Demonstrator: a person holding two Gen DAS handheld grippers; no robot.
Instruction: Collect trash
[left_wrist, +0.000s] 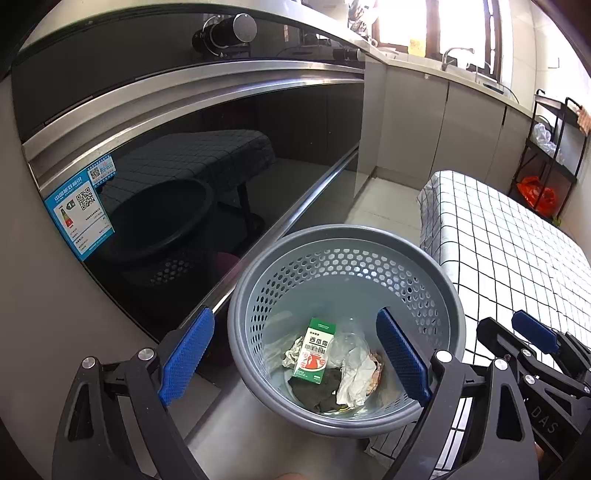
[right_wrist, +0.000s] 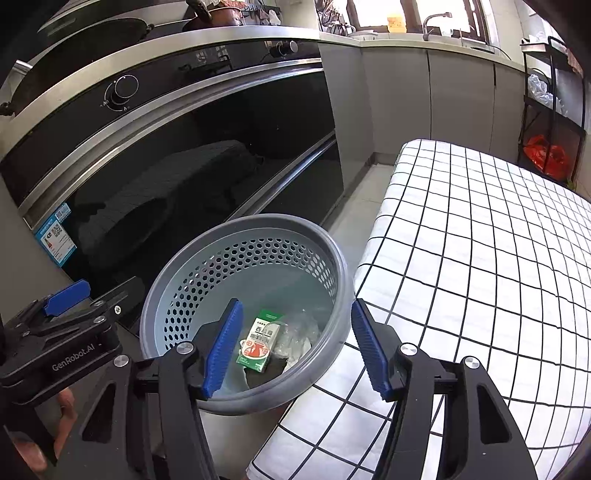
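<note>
A grey perforated waste basket (left_wrist: 448, 291) (right_wrist: 332, 258) stands on the floor between the oven front and the table. Inside lie a green and white carton (left_wrist: 314, 350) (right_wrist: 260, 341), crumpled paper (left_wrist: 356, 376), a clear plastic piece (left_wrist: 349, 345) and something dark (left_wrist: 325, 387). My left gripper (left_wrist: 295, 362) hangs open above the basket with nothing between its blue pads (left_wrist: 186, 354). My right gripper (right_wrist: 295, 345) is open too, over the basket's near right rim, and it holds nothing. Each gripper shows at the edge of the other's view.
A black glass oven front (left_wrist: 207, 177) (right_wrist: 184, 177) with steel handles stands to the left. A table with a white checked cloth (left_wrist: 517, 251) (right_wrist: 480, 258) is right beside the basket. A black shelf cart (left_wrist: 546, 155) holding an orange bag (right_wrist: 546, 153) stands at the far right.
</note>
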